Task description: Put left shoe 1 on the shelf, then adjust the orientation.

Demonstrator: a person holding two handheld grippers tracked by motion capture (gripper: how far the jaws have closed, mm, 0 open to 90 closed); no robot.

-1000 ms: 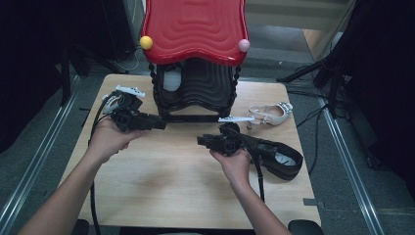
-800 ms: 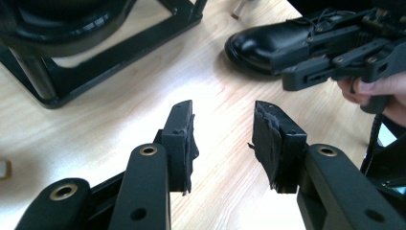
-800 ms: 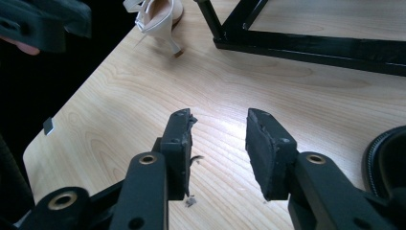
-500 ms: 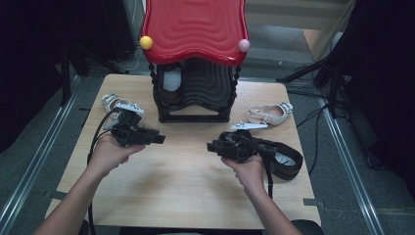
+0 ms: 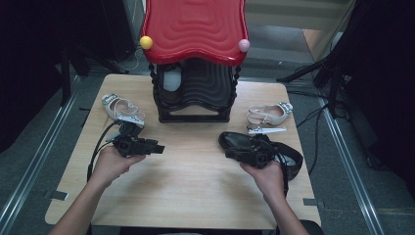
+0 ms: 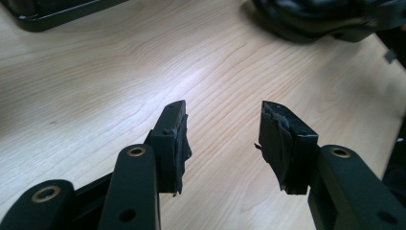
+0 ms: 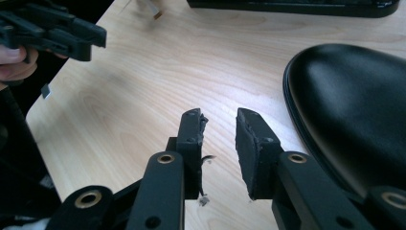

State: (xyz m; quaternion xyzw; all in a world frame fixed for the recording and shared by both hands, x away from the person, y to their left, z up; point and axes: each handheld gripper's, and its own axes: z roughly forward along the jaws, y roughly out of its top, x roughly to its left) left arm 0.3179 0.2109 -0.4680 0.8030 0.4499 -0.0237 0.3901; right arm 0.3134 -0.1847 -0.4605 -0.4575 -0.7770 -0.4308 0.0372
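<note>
On the far left of the wooden table (image 5: 195, 196), a pale sandal (image 5: 120, 108) lies just beside the rack, with your left gripper (image 5: 157, 147) right below it. You hold that gripper low over bare wood, pointing toward the middle of the table. Its jaws have just been opening, and in the left gripper view you can see them standing apart with nothing between the pads (image 6: 181, 143), only wood grain.

Centre stage, the black shoe rack (image 5: 195, 95) with its red wavy roof (image 5: 195, 29) stands at the back edge, a yellow ball (image 5: 146, 42) and a pink ball (image 5: 243, 45) on its front corners.

Moving right, your right gripper (image 5: 230, 152) hovers at the black shoe (image 5: 240, 142), which lies on the table's right half with its glossy toe pointing toward the centre. Those jaws have just been closing, yet the right gripper view shows a narrow gap between them and no object in it; the shoe's toe (image 7: 354, 105) sits just beside the right-hand jaw, and whether it touches is hard to tell from here.

Behind the black shoe, a second pale sandal (image 5: 266, 115) rests near the rack's right foot.
</note>
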